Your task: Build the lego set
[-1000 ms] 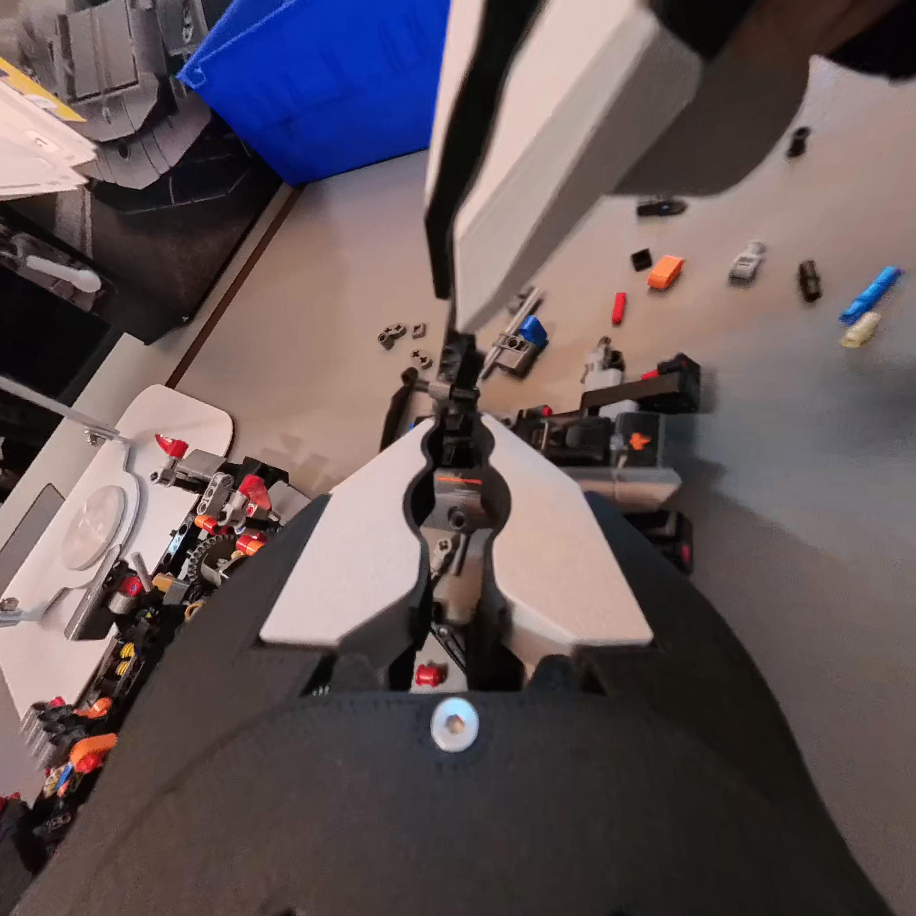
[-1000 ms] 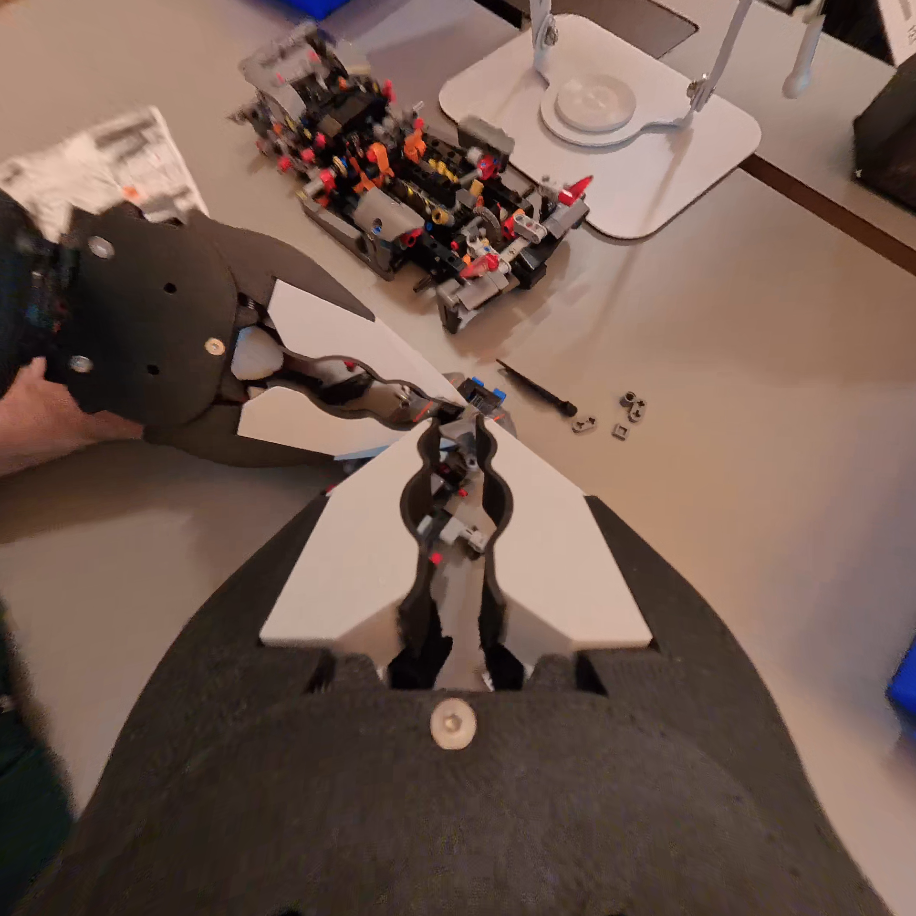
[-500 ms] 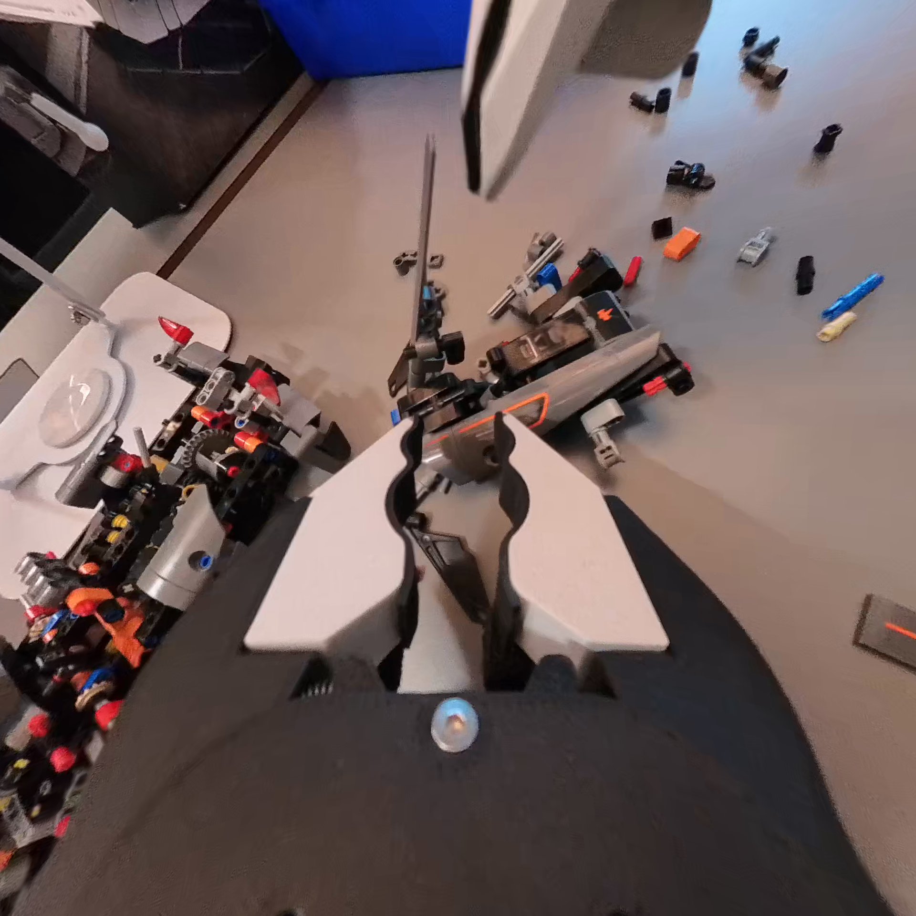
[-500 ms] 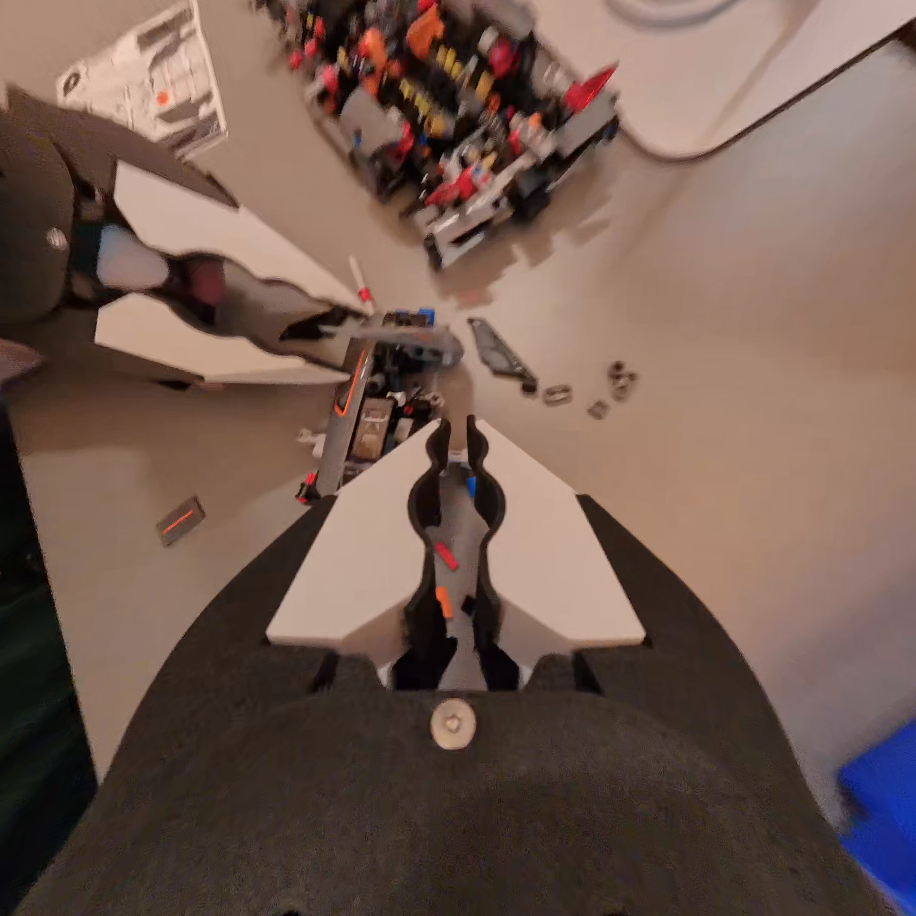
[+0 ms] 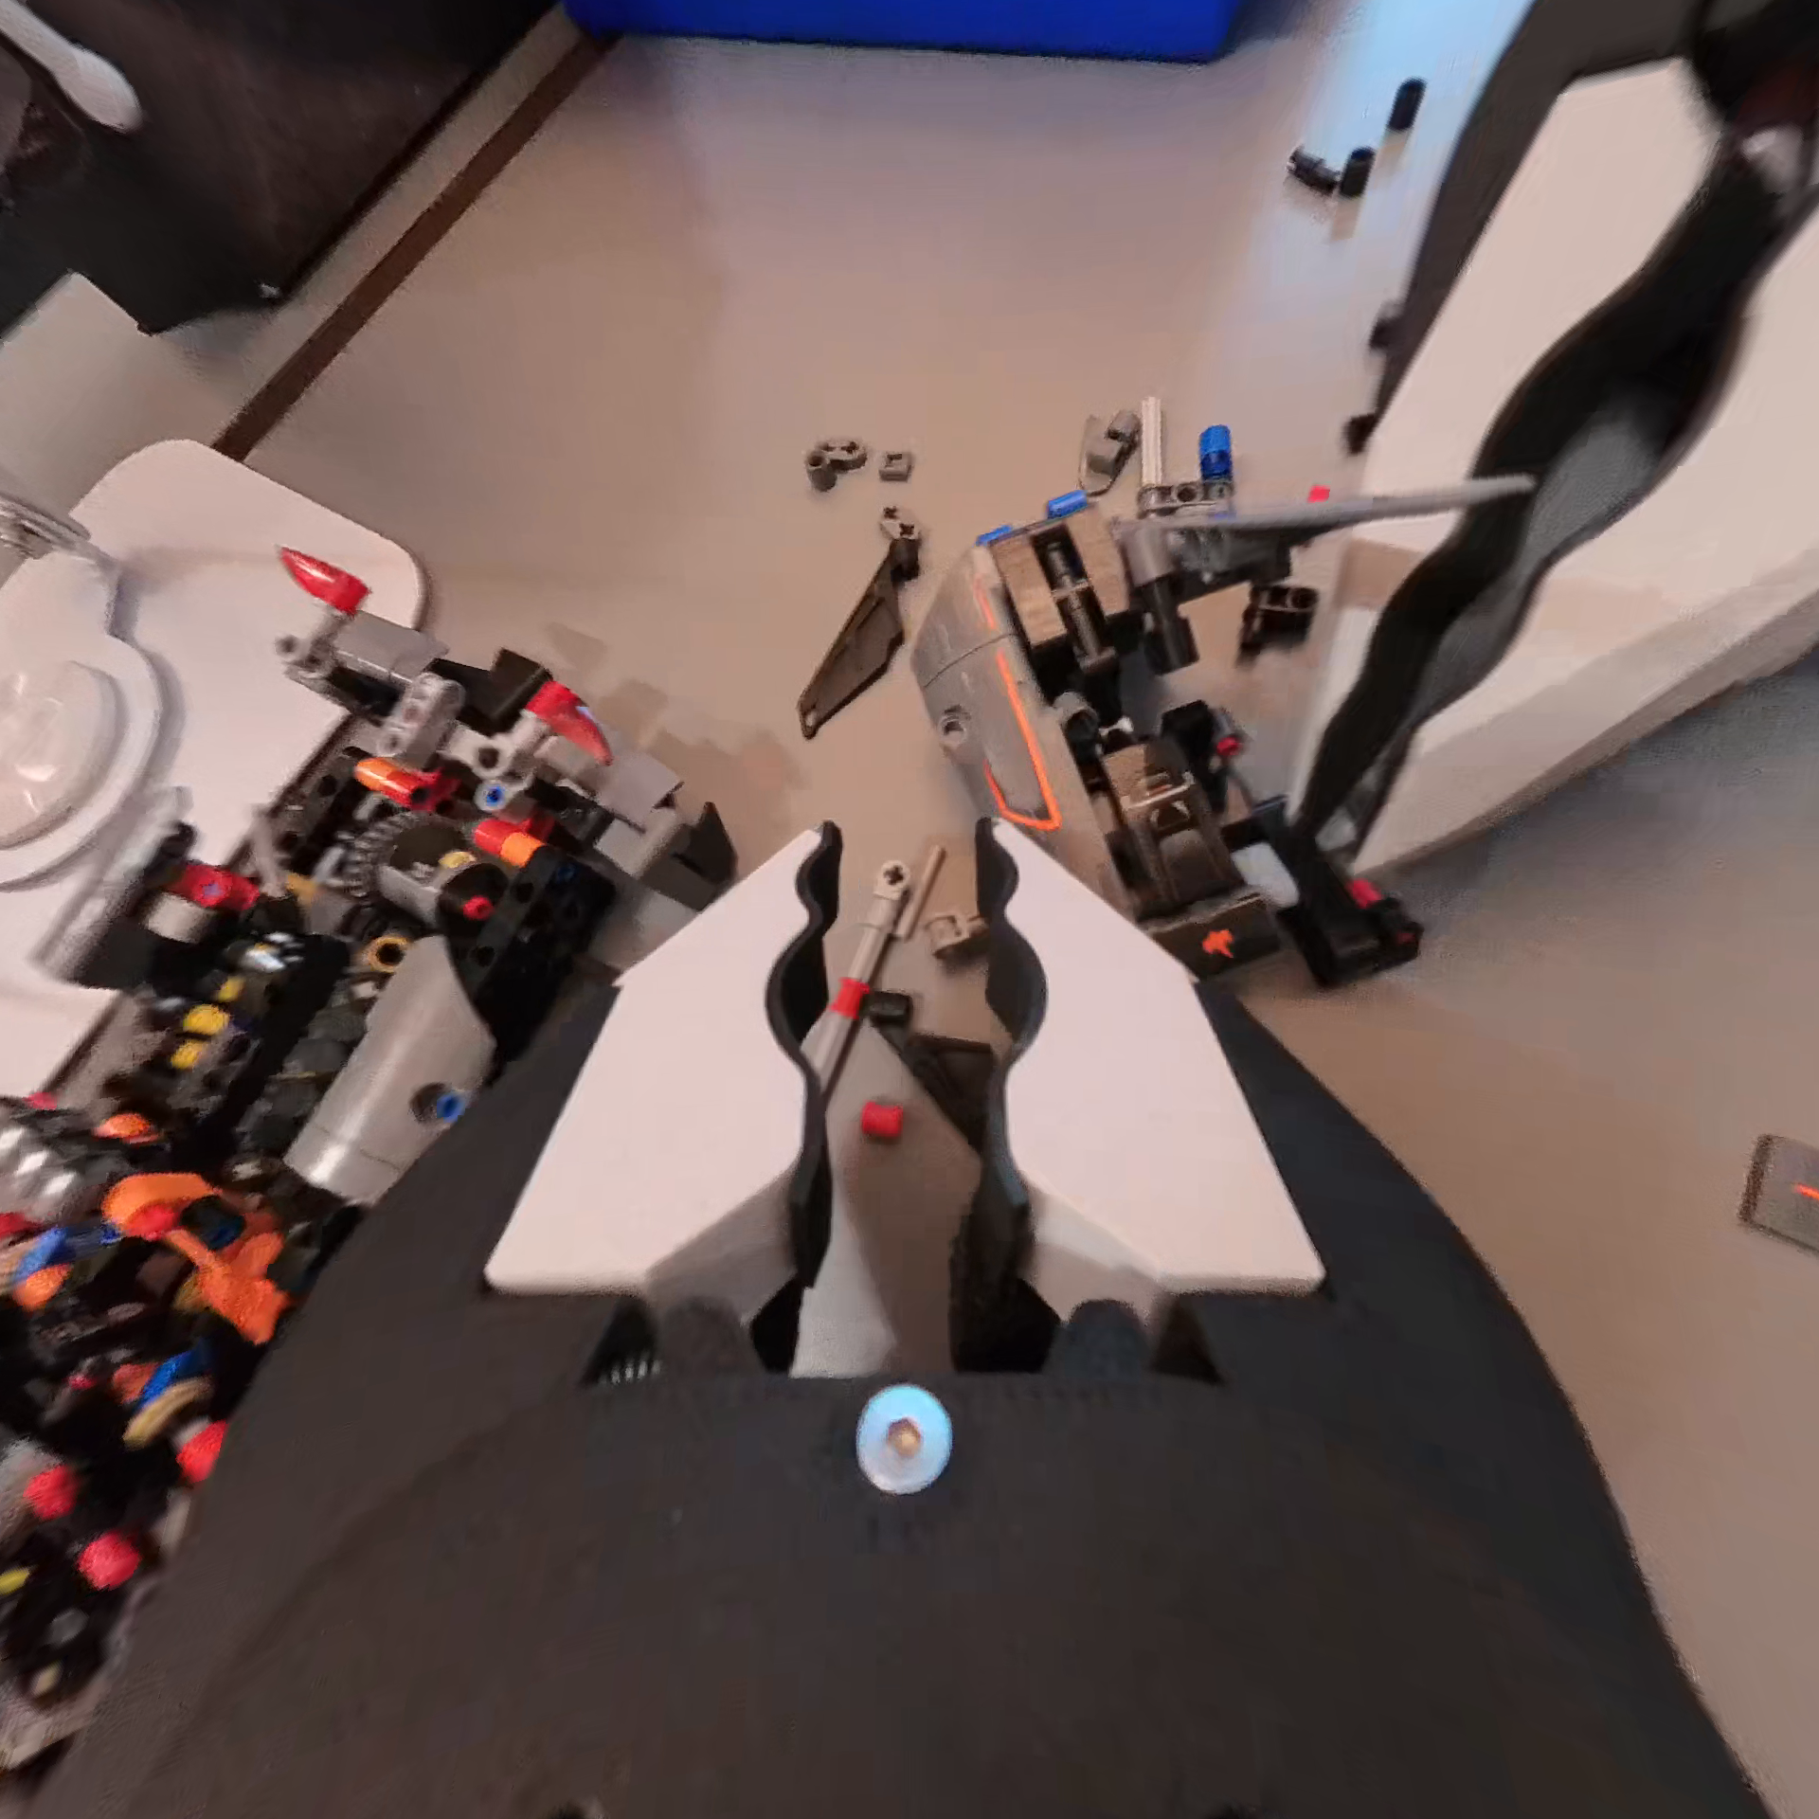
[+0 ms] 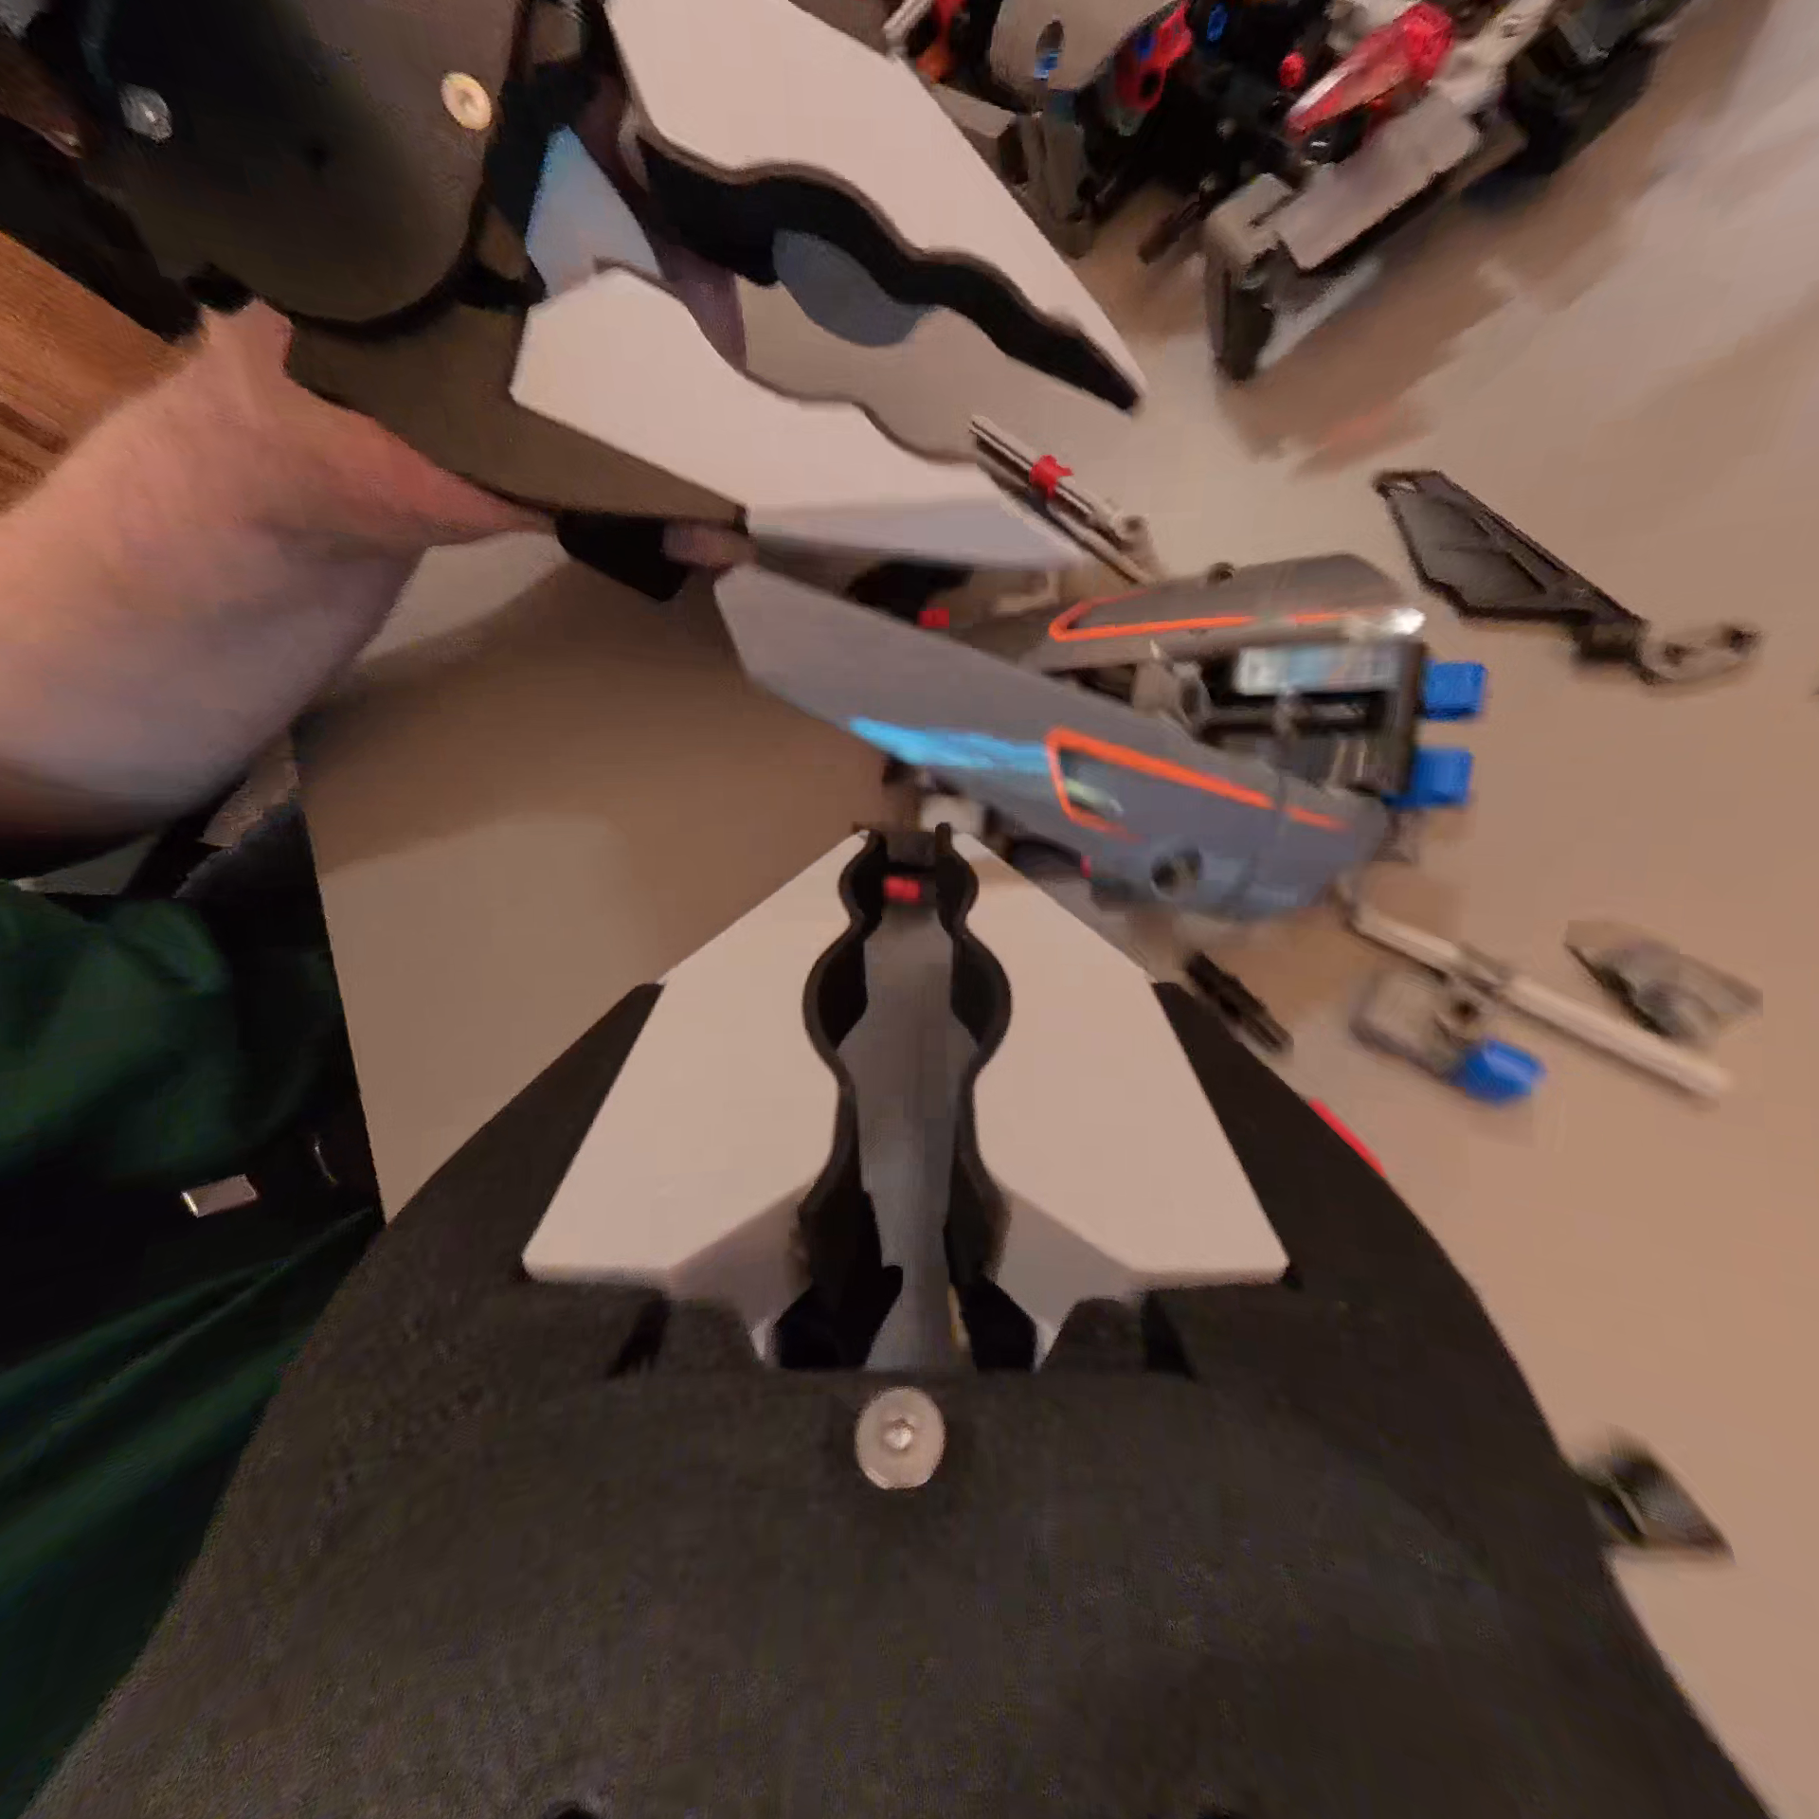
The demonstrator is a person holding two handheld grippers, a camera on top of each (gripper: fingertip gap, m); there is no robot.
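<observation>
The grey sub-assembly with orange stripes [image 5: 1024, 728] rests on the table; it also shows in the right wrist view [image 6: 1181, 787]. My left gripper [image 5: 908, 846] is open and empty just short of it, over a grey axle with a red bush [image 5: 866, 965]. It shows at the upper left of the right wrist view [image 6: 1102, 472]. My right gripper [image 6: 906, 846] is low beside the sub-assembly, nearly shut around its thin grey panel [image 5: 1378, 507]. From the left wrist view, it reaches down at the right [image 5: 1329, 827]. The view is blurred.
The large multicoloured build [image 5: 443, 837] lies left of my left gripper, against a white stand base [image 5: 197, 591]. A black wing piece [image 5: 856, 640], small grey connectors [image 5: 837, 463] and a dark tile [image 5: 1782, 1196] lie loose. A blue bin [image 5: 886, 20] stands at the back. The grippers' ends are close to 8 centimeters from one another. Between my right fingertips and the dark tile [image 5: 1782, 1196] there is roughly 9 centimeters.
Both grippers held the sub-assembly up a second ago. My left gripper let go, opened and drew back. The sub-assembly came down to the table and my right gripper dropped beside it.
</observation>
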